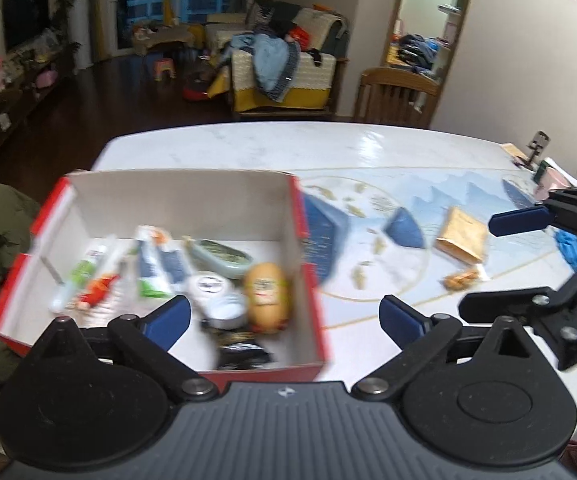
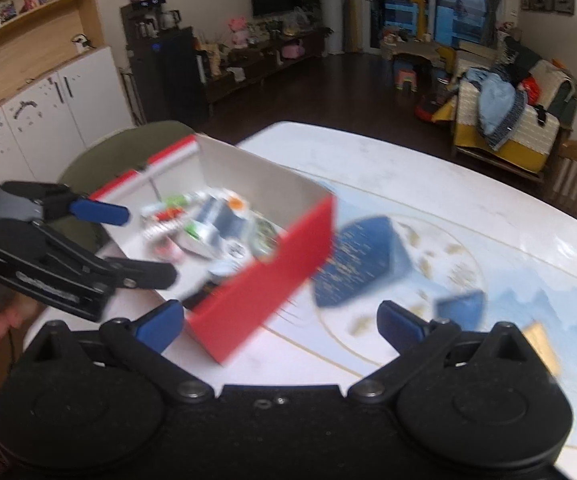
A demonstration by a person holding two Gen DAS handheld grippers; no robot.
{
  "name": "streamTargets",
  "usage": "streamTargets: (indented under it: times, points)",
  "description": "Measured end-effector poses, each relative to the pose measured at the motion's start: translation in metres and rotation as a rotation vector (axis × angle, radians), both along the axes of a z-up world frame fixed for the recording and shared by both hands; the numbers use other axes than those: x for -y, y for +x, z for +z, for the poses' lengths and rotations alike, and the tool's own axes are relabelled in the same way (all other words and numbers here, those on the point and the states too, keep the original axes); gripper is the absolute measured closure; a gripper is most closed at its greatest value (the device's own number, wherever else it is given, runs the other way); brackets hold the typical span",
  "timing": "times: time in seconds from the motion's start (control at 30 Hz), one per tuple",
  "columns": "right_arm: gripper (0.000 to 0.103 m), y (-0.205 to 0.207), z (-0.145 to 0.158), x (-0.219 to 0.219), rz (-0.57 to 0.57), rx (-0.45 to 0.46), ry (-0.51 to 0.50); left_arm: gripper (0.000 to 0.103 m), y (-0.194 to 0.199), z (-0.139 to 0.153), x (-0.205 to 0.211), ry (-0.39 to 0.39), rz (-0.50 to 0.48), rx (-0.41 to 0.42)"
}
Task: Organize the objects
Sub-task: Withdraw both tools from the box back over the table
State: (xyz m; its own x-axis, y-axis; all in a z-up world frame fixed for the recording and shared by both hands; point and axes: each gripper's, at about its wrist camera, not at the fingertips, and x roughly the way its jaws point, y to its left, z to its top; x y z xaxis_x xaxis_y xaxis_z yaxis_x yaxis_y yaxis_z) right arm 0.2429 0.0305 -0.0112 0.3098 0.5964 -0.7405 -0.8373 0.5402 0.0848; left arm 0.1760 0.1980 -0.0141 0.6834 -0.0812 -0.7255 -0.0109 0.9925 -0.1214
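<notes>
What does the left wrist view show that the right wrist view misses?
Left wrist only: tan packet and small snack bag on the table, outside the box, plus the right tongs, open. Right wrist only: the left tongs, open. Both: the red box holding blurred tubes and containers.

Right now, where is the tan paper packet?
In the left wrist view, the tan paper packet lies on the table, right of the red box.

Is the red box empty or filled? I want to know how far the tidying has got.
Partly filled. The red box has no lid on, and tubes, a round tin and a yellow bottle lie on its floor.
</notes>
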Motion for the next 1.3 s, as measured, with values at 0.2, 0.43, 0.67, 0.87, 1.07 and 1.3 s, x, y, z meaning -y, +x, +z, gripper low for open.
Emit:
streamTargets:
  times: [0.2, 0.43, 0.67, 0.87, 1.07, 1.3]
  points:
    - [0.0, 0.028, -0.014, 0.054, -0.085, 0.017, -0.052, 0.001, 0.013, -0.009, 0.049, -0.011, -0.063, 0.0]
    - [0.0, 0.072, -0.03, 0.108, -0.219, -0.017, -0.082, 0.001, 0.04, -0.028, 0.1, -0.013, -0.12, -0.04]
    - [0.0, 0.116, -0.053, 0.146, -0.383, -0.059, -0.137, 0.0, 0.067, -0.049, 0.151, 0.04, -0.237, -0.054]
    - [0.0, 0.158, -0.076, 0.165, -0.596, -0.159, -0.155, 0.0, 0.093, -0.069, 0.187, 0.099, -0.304, -0.055]
    - [0.0, 0.185, -0.091, 0.154, -0.676, -0.179, -0.168, 0.0, 0.115, -0.088, 0.212, 0.145, -0.357, -0.048]
    - [0.0, 0.219, -0.107, 0.139, -0.784, -0.231, -0.168, 0.0, 0.132, -0.105, 0.232, 0.179, -0.419, -0.042]
